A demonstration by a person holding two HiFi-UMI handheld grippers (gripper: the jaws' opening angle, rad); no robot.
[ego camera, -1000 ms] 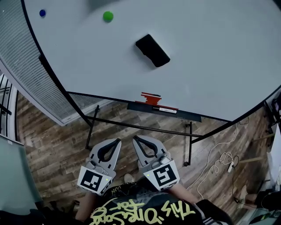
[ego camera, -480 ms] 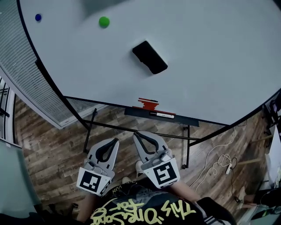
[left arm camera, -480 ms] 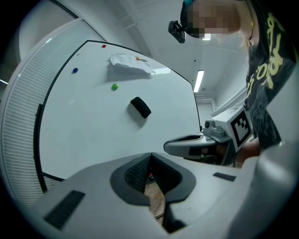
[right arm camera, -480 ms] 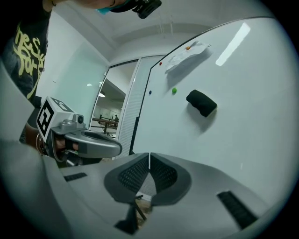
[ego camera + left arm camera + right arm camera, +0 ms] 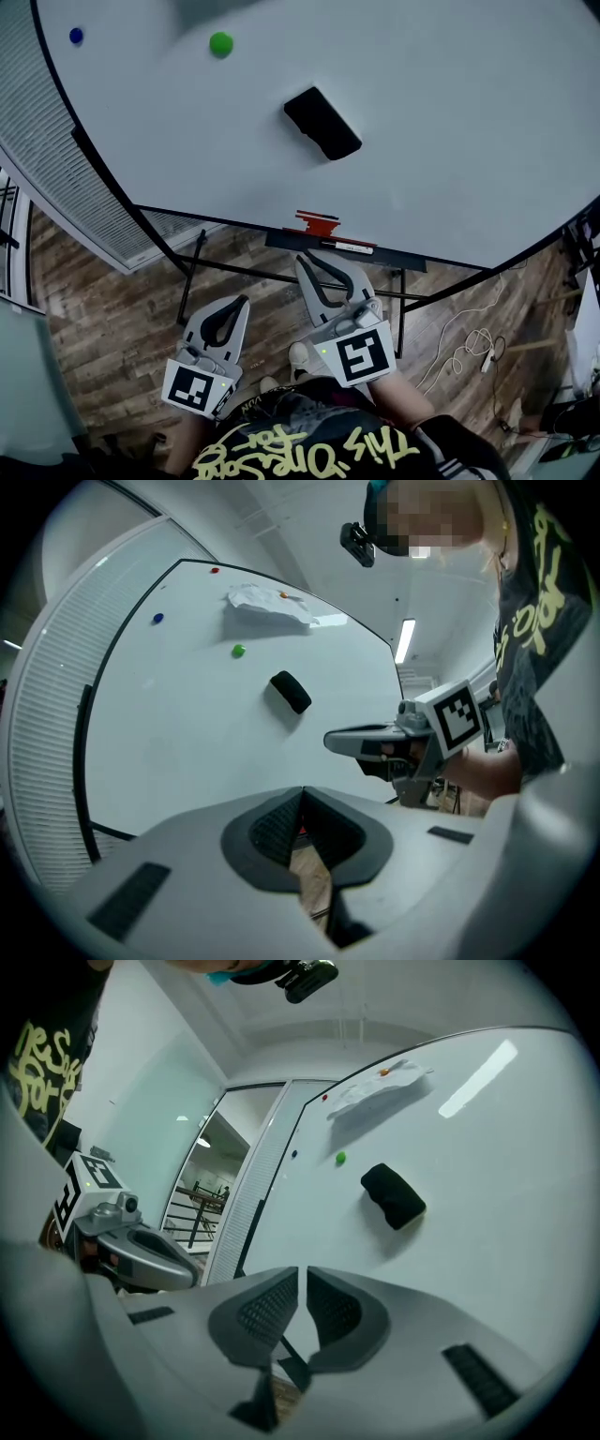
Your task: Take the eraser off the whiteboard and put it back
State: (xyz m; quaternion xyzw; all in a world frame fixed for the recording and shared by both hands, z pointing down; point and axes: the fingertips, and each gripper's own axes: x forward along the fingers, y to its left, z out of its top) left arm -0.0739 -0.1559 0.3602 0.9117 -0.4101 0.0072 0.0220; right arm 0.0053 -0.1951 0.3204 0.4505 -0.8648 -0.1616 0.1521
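Light: bright, even | glare — whiteboard [image 5: 487,1166] | edges warped (fisheye), perhaps soft

Person, one: black shirt [image 5: 300,448] with scrawled yellow-green lettering; beyond the shirt, left gripper [image 5: 244,302] and right gripper [image 5: 305,261], each a pale grey moulded shell with black ribbed pads [image 5: 272,827]; nearest the shirt, each carries a white cube [image 5: 364,354] with a black square marker.

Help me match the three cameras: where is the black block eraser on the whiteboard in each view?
Head view: black block eraser, upper centre.
Left gripper view: eraser just above centre.
Right gripper view: eraser right of centre.
Shared landmark: round green magnet, up-left of it everywhere.
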